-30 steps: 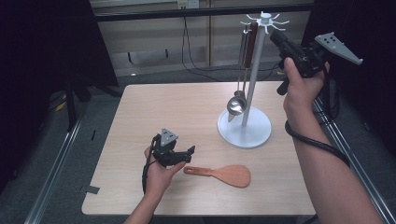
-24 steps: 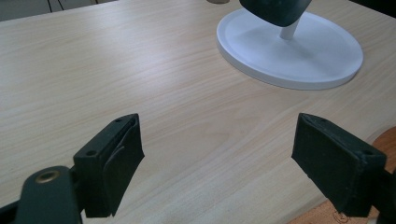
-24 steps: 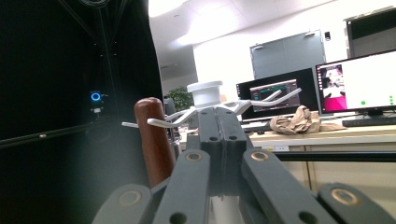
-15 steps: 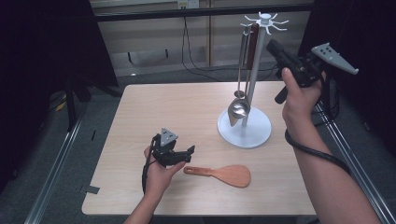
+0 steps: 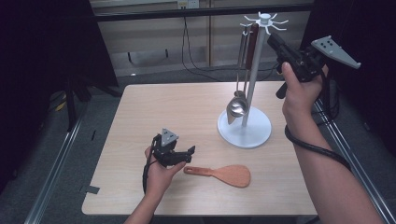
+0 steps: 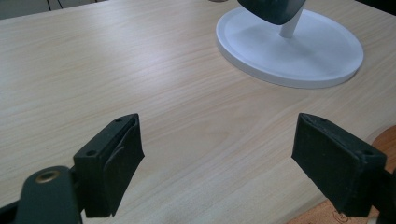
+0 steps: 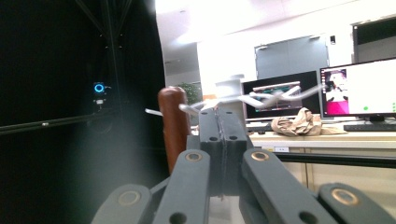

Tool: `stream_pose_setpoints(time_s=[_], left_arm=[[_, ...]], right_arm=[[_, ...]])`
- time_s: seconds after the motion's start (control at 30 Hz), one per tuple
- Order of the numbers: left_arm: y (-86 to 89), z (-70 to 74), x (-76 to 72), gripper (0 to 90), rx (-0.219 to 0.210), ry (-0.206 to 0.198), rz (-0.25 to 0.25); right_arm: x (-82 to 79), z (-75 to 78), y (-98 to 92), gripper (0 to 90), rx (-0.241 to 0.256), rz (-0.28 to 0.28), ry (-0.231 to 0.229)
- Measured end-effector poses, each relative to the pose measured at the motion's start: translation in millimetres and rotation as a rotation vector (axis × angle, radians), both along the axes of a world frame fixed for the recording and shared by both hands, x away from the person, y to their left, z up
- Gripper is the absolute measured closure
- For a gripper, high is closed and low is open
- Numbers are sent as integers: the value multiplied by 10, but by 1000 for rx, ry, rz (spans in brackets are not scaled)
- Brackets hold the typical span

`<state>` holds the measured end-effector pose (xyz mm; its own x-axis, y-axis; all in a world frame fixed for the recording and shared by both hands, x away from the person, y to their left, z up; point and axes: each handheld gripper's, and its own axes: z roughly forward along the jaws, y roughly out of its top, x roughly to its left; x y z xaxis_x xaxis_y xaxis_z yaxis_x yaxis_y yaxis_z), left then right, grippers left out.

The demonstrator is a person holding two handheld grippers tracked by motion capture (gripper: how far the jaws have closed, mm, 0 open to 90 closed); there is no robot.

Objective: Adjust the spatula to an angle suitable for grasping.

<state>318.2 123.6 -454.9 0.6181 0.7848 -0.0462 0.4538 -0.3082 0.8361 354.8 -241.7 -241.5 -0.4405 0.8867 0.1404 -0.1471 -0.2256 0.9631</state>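
Note:
A wooden spatula (image 5: 224,173) lies flat near the table's front edge. Just left of its handle my left gripper (image 5: 189,150) rests low, open and holding nothing; the left gripper view shows bare table between its jaws (image 6: 219,154) and the spatula's edge (image 6: 384,136) by the right jaw. A white utensil rack (image 5: 244,128) stands at the right, with a steel ladle (image 5: 236,108) and a brown-handled utensil (image 5: 252,39) hanging from it. My right gripper (image 5: 275,43) is raised beside the rack's top hooks (image 5: 265,18), shut (image 7: 223,119) on nothing, with the brown handle (image 7: 173,121) close on its left.
The light wooden table (image 5: 154,112) has bare room to the left and behind the left gripper. The rack's round base (image 6: 289,46) lies ahead of the left gripper. Black metal frames and cables surround the table; monitors (image 7: 355,88) stand far behind.
My right gripper has moved left and slightly up, closer to the rack's top. The left gripper and the spatula have stayed where they were.

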Motion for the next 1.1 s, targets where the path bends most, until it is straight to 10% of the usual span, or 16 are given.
stream_pose_setpoints(time_s=[0.53,1.1], left_arm=[[40,45,-2,159,-10,-12,14],[84,71,-10,158,-6,-12,20]], right_arm=[[-52,-152,98,884,-4,73,33],[-387,-1526,696,618,-194,405,364]])
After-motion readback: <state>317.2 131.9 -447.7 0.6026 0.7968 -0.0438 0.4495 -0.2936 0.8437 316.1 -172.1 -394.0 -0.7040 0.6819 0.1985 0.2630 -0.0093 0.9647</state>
